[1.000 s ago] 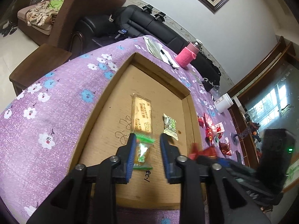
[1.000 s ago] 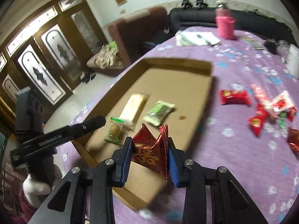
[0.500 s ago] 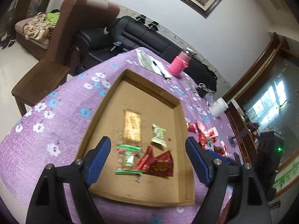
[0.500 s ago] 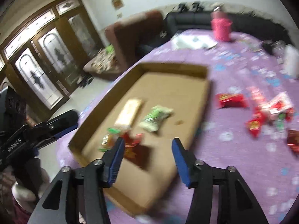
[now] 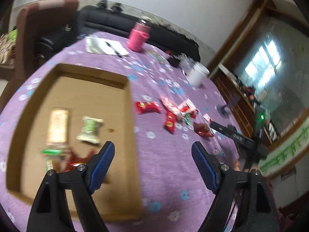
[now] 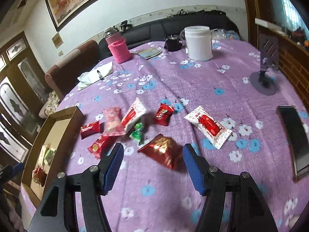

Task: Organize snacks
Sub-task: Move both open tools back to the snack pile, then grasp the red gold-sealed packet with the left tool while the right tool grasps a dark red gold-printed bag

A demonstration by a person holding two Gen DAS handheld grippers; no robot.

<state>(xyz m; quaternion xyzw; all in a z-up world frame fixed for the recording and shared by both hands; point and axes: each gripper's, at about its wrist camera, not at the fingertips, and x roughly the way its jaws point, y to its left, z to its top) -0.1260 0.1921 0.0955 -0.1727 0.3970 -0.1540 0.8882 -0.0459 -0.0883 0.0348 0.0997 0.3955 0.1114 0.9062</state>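
Both grippers swung off the tray toward loose snacks since half a second ago. Right gripper (image 6: 152,167) wide open, empty, above gold-red packet (image 6: 161,151); left gripper (image 5: 152,166) wide open, empty; cardboard tray (image 5: 133,116) holds four snacks; white jar (image 6: 198,42) far back

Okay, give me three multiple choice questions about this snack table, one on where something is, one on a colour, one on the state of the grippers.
1. Where does the shiny red foil snack packet lie?
A. in the cardboard tray
B. on the purple flowered tablecloth
C. on the sofa

2. What colour is the knitted sleeve on the bottle?
A. pink
B. green
C. white

3. How are the right gripper and left gripper?
A. both shut
B. one shut
C. both open

Answers: B, it rests on cloth between the right fingers; A, pink knit; C, both pairs of blue pads stand apart with nothing held.
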